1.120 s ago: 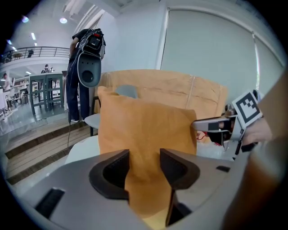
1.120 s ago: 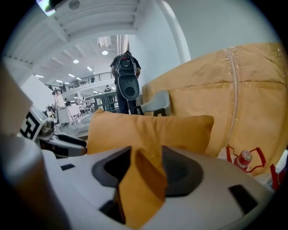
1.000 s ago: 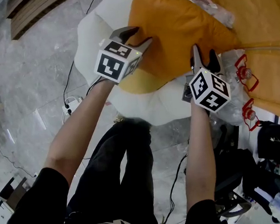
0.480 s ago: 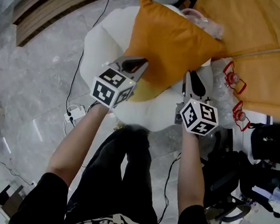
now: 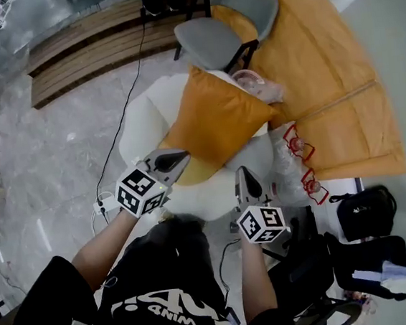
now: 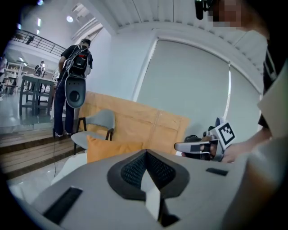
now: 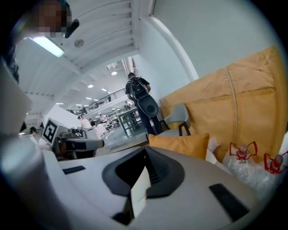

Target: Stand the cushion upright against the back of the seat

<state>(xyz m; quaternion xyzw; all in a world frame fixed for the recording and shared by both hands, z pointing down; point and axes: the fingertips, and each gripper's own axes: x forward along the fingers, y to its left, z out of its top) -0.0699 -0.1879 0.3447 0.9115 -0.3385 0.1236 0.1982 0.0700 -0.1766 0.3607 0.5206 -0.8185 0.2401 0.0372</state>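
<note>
1. Left gripper (image 5: 179, 156): the person's left hand holds it at the end of a bare left forearm (image 5: 100, 242), which reaches forward from a black short sleeve. The gripper points ahead and slightly downward. Its marker cube (image 5: 140, 191) faces up towards the head camera.
2. Left gripper, jaw state: the jaws have just been closing and are now clenched pad to pad. The left gripper view shows nothing between them.
3. Right gripper (image 5: 242, 177): the right hand holds it on a bare right forearm (image 5: 253, 279) that runs almost straight ahead. It sits beside the left gripper, apart from it, and also points ahead and slightly downward.
4. Right gripper, jaw state: the jaws have just been closing and are now pressed together. The right gripper view shows them empty.
5. Orange square fabric cushion (image 5: 217, 120): it stands on edge on the white rounded upholstered seat (image 5: 140, 114), on the far side of the seat from the person. Both gripper views show its top edge level. Neither gripper touches it. The frames do not show which part of the seat backs it.
6. Surroundings: a grey shell chair (image 5: 208, 42) stands just beyond the cushion. A large tan board (image 5: 322, 59) lies to the right. Wrapped clear bottles with red handles (image 5: 298, 144) lie beside the seat.
</note>
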